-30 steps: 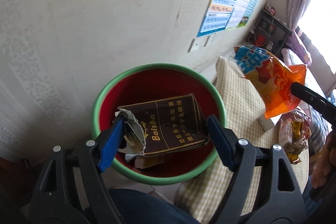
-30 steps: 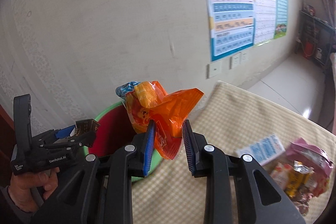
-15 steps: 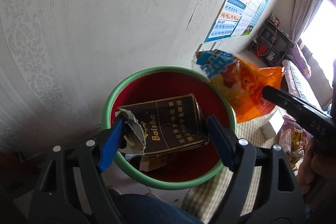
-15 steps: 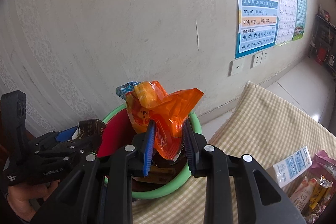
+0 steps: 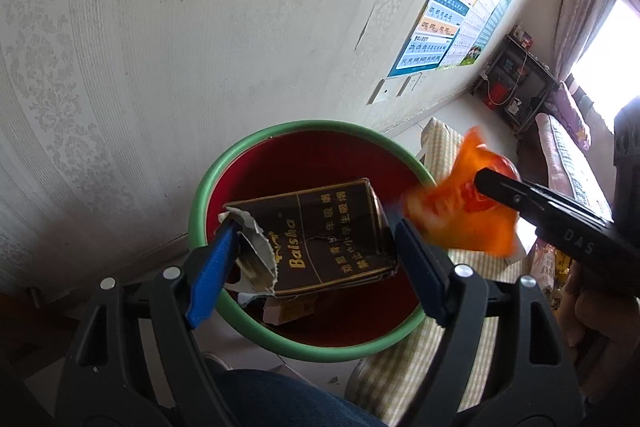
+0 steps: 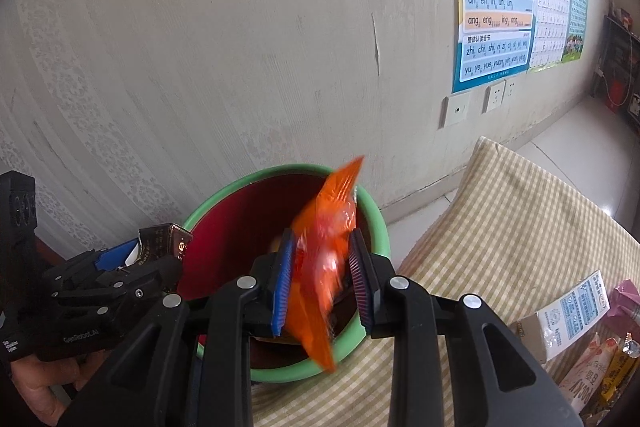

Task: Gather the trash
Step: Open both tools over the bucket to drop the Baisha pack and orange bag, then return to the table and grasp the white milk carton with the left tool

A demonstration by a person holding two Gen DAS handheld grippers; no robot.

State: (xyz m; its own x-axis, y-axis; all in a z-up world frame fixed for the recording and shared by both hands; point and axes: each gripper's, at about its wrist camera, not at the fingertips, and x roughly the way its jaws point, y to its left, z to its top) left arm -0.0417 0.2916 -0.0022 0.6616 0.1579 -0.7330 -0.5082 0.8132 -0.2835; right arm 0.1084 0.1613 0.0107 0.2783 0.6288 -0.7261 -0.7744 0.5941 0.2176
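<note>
A red bin with a green rim [image 5: 256, 143] stands against the wall. My left gripper [image 5: 314, 227] hangs over it, its blue pads pressed on both ends of a torn brown cigarette carton [image 5: 332, 231]. From the right, my right gripper [image 6: 320, 247] reaches over the bin rim [image 6: 240, 183] with its pads shut on an orange snack bag [image 6: 328, 223]. The bag is motion-blurred and hangs partly below the jaws, above the bin's inside. In the left wrist view the orange bag [image 5: 460, 223] sits at the bin's right edge. Some scraps lie in the bin under the carton.
A yellow checked cloth [image 6: 520, 219] covers the surface to the right of the bin. On it lie a white and blue packet [image 6: 576, 307] and several snack wrappers [image 6: 600, 379]. The wall is close behind the bin. A person's leg in blue jeans [image 5: 280, 403] is near its front.
The right gripper has carried the orange bag left and down, from above the cloth to over the bin. The bag now hangs lower between the pads. The left gripper with the carton has stayed put.
</note>
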